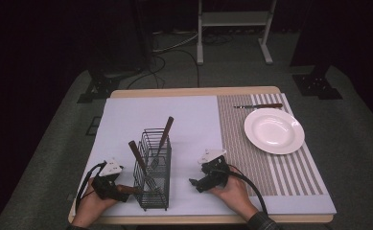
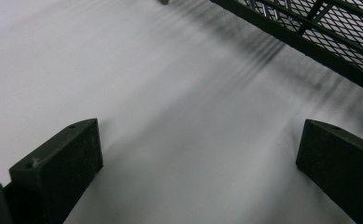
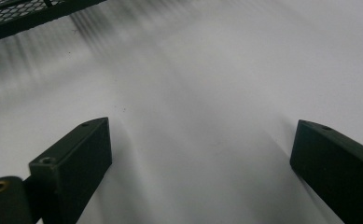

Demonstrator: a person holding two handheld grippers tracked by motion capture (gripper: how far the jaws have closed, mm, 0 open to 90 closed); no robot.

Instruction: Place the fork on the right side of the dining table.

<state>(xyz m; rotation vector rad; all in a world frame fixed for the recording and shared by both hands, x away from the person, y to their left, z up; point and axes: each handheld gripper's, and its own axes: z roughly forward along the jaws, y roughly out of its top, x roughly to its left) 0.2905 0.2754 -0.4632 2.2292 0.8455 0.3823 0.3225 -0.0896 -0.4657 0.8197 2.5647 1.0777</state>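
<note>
Both of my grippers are resting low on the white mat (image 1: 126,120), close to me, and both are standing wide open with nothing in them. My left gripper (image 1: 108,188) is sitting just left of the wire basket (image 1: 153,196), and my right gripper (image 1: 204,182) is waiting a little way off on its other side. In the left gripper view the basket's black mesh wall (image 2: 338,42) is sitting just ahead of my open jaws.

That basket is the thing I am working with. It is holding two tools with brown handles: a fork (image 1: 161,140) leaning up toward the far side, and a second one (image 1: 140,160) leaning toward my left gripper. I cannot tell what kind that second one is.

I am thinking the basket could tip, because it is tall, thin and light. If I pull a handle sideways, the tines may be catching in the wires and dragging it over. My left gripper is so close that it could bump the basket too.

Farther off, beyond my right gripper, a white plate (image 1: 273,131) is sitting empty on the striped mat (image 1: 237,143), with a knife (image 1: 258,106) lying behind it.
</note>
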